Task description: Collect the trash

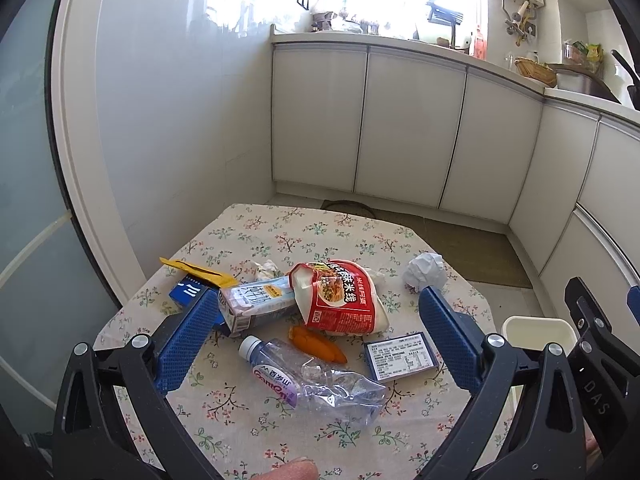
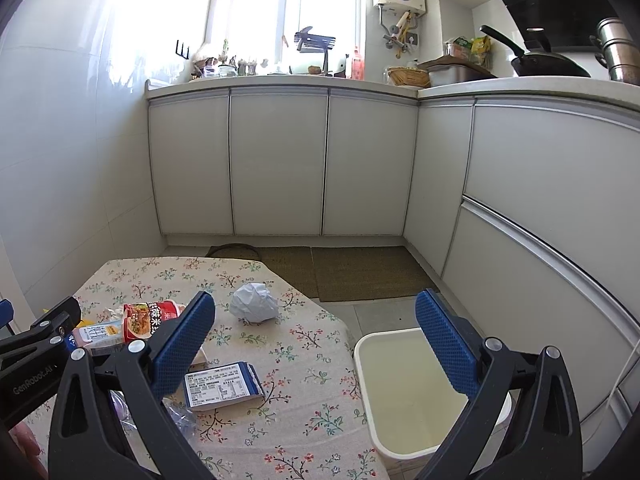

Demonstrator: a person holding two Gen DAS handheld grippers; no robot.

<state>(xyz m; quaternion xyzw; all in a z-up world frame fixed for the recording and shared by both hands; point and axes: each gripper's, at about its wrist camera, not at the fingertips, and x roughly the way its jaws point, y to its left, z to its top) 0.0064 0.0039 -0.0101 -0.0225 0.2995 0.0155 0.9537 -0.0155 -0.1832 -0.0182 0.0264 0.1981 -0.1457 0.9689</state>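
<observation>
Trash lies on a floral table (image 1: pixel 280 232): a crushed clear bottle (image 1: pixel 316 380), an orange wrapper (image 1: pixel 318 344), a red noodle bag (image 1: pixel 340 300), a milk carton (image 1: pixel 256 304), a yellow packet (image 1: pixel 200 270), a blue box (image 1: pixel 186 292), a small blue-edged label box (image 1: pixel 402 356) and a crumpled paper ball (image 1: pixel 426 270). My left gripper (image 1: pixel 316 312) is open and empty above the pile. My right gripper (image 2: pixel 316 320) is open and empty, held over the table's right edge, with the label box (image 2: pixel 222 386), the paper ball (image 2: pixel 254 302) and a white bin (image 2: pixel 400 396) below it.
The bin stands on the floor just right of the table (image 2: pixel 280 420); its rim shows in the left wrist view (image 1: pixel 536 330). White kitchen cabinets (image 2: pixel 280 160) run behind and to the right. A brown mat (image 2: pixel 360 272) lies on the floor.
</observation>
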